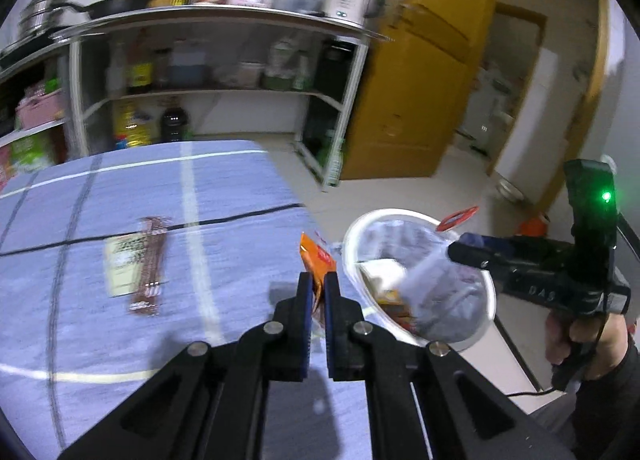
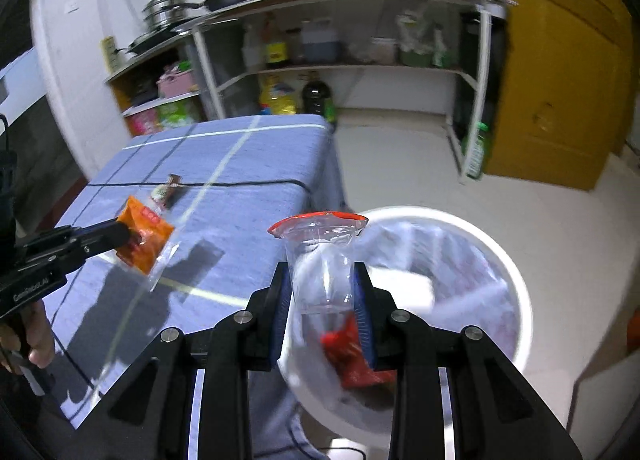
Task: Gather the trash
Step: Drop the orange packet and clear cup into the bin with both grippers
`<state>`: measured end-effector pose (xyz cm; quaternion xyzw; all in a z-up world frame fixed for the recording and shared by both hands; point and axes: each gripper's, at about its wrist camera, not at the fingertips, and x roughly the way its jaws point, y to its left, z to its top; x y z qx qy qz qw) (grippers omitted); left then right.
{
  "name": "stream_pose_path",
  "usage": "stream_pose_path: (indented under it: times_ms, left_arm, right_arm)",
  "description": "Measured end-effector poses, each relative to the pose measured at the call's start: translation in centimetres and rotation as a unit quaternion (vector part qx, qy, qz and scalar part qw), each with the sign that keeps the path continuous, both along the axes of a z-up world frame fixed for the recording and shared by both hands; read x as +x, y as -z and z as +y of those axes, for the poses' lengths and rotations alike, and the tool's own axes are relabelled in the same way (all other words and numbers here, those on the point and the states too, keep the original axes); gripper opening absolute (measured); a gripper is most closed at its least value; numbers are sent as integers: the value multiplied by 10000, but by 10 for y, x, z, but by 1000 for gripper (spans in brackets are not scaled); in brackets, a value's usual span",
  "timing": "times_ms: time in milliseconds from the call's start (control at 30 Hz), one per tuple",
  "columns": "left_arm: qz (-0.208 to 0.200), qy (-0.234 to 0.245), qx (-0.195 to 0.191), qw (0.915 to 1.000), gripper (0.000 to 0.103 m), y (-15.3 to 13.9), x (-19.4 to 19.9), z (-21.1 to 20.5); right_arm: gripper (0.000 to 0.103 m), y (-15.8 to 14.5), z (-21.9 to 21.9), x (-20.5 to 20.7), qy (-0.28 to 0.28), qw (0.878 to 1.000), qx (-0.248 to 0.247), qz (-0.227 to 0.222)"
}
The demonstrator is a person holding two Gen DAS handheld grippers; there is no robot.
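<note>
Trash is what I carry in both hands here. My left hand-held gripper (image 1: 318,292) is clamped on an orange snack wrapper (image 1: 316,260), its pads nearly meeting on the thin film, and it hangs over the tabletop (image 1: 120,340) edge just beside the white trash bin (image 1: 352,236). My right hand-held gripper (image 2: 322,300) grips a clear plastic cup (image 2: 322,260) with a red rim, pads pressing its two sides, and holds it over the bin's open mouth, which is lined with a bag and already has some trash inside.

I judge the wrapper to be almost weightless and floppy; it crumples and may slip, so a pinch well in from its edge suits it, as I have it now. The cup looks light, thin-walled and springy. It will dent if squeezed hard and can pop out of the pads, so a mid-body hold with mild pressure seems best.

One more piece, a brown and pale packet (image 1: 136,260), lies flat on the tabletop, well away from the bin. It looks thin, so I would take it by an edge.
</note>
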<state>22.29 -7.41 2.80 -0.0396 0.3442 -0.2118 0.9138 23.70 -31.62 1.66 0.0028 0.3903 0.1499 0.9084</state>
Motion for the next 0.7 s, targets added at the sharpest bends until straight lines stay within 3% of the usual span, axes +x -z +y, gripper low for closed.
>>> stream_pose_path:
  times_ms: [300,600,700]
  left_arm:
    - [286,711,-8,9971,6,12,26,-93]
    - [647,799,146,9946,7,41,47,-127]
    - [727,760,153,9943,13,48,51,-129]
  right_arm:
    - [32,15,-59,0,543,9982,158,184]
    - [32,50,-81,15,795,9948,16,644]
    - [32,54,-82,16,779,9945,-19,695]
